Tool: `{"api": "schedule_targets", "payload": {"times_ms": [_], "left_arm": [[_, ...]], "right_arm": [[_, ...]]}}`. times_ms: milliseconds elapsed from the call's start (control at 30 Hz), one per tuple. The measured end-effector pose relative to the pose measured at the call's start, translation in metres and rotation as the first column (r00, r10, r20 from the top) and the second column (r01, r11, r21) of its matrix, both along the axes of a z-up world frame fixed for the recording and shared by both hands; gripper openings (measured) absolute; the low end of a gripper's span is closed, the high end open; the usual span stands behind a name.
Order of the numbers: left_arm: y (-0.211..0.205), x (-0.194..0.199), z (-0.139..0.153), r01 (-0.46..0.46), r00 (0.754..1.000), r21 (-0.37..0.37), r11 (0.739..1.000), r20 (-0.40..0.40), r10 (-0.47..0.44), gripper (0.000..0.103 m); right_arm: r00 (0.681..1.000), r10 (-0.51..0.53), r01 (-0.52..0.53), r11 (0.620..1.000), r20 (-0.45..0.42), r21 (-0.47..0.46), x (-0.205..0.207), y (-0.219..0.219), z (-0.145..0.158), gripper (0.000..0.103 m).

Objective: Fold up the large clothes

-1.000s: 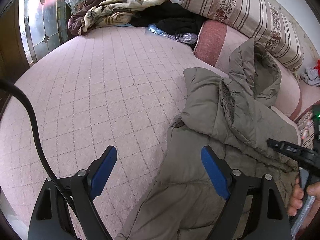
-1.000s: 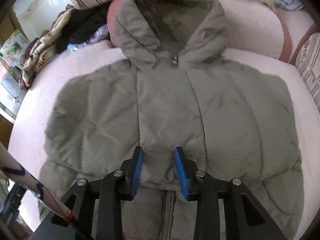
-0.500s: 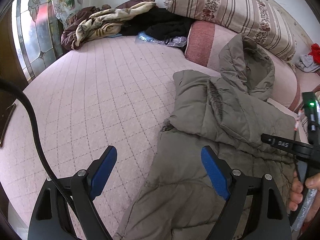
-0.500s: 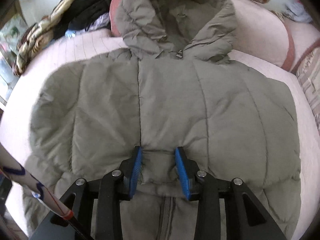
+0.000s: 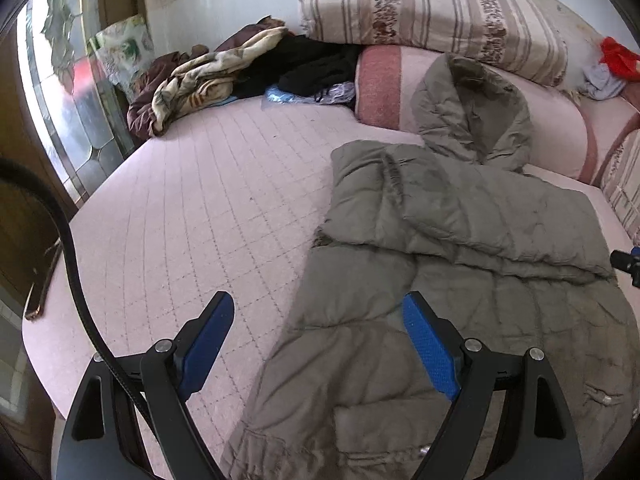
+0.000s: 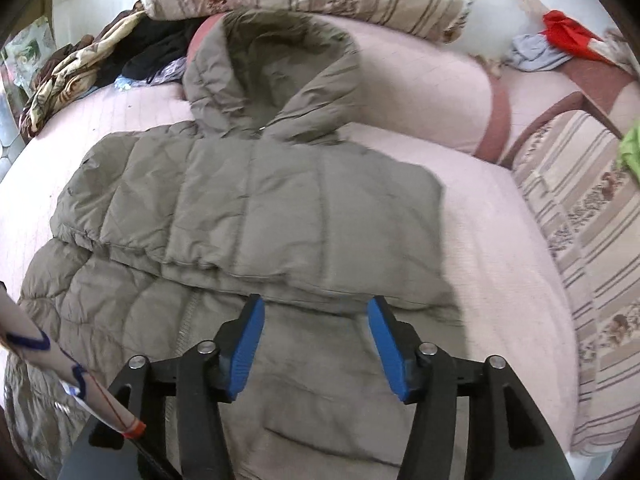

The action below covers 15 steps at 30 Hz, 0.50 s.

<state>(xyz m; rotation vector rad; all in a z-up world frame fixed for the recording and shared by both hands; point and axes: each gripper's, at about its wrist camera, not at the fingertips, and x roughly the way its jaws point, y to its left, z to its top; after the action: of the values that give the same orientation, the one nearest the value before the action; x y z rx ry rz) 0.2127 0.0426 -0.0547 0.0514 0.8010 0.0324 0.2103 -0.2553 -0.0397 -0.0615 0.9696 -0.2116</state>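
Lying flat on the pink quilted bed point(image 5: 192, 208), the grey-green padded jacket point(image 6: 248, 208) is what we look at first. Its sleeves are folded in over the chest, so we see a tidy rectangle with the zipper running down below the folded edge. The hood point(image 6: 276, 68) rests at the far end, leaning against a pink bolster point(image 6: 432, 92). The fabric is puffy and wrinkled, with stitched panels.

Our left gripper point(image 5: 316, 344) stands wide open and holds nothing; it hangs over the near left edge of the jacket. Our right gripper point(image 6: 316, 340) has its jaws opening, with the jacket under them but no cloth pinched between the blue pads.

Behind the bolster is a large striped pillow point(image 5: 432, 12). In the far left corner we see a heap of clothes and blankets point(image 5: 208, 76) beside a glass window point(image 5: 68, 92). A red cloth point(image 6: 568, 36) and a grey one lie at the far right, and a striped cushion point(image 6: 580, 216) borders the right side.

To the left of the jacket the bed is wide and bare. On the right only a narrow strip of bed stays free before the cushion. The near hem of the jacket goes out of both views.
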Motion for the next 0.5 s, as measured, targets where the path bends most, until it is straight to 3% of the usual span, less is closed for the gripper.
{"api": "schedule_targets", "payload": {"times_ms": [200,333,500], "left_arm": [[-0.02,0.007,0.032,0.029,0.999,0.008,1.0,0.032,-0.029,0.085],[-0.032,0.02,0.055,0.041,0.996,0.01,0.999,0.075,-0.041,0.085],[-0.032,0.031,0.044,0.039,0.997,-0.023,0.999,0.06,-0.038,0.085]], "right_arm": [[0.998,-0.062,0.061,0.998,0.031,0.019,0.0,-0.03,0.031,0.061],[0.997,-0.063,0.064,0.997,0.04,-0.031,0.024,-0.035,0.052,0.07],[0.994,-0.101,0.103,0.994,0.04,-0.029,0.07,-0.043,0.064,0.074]]}}
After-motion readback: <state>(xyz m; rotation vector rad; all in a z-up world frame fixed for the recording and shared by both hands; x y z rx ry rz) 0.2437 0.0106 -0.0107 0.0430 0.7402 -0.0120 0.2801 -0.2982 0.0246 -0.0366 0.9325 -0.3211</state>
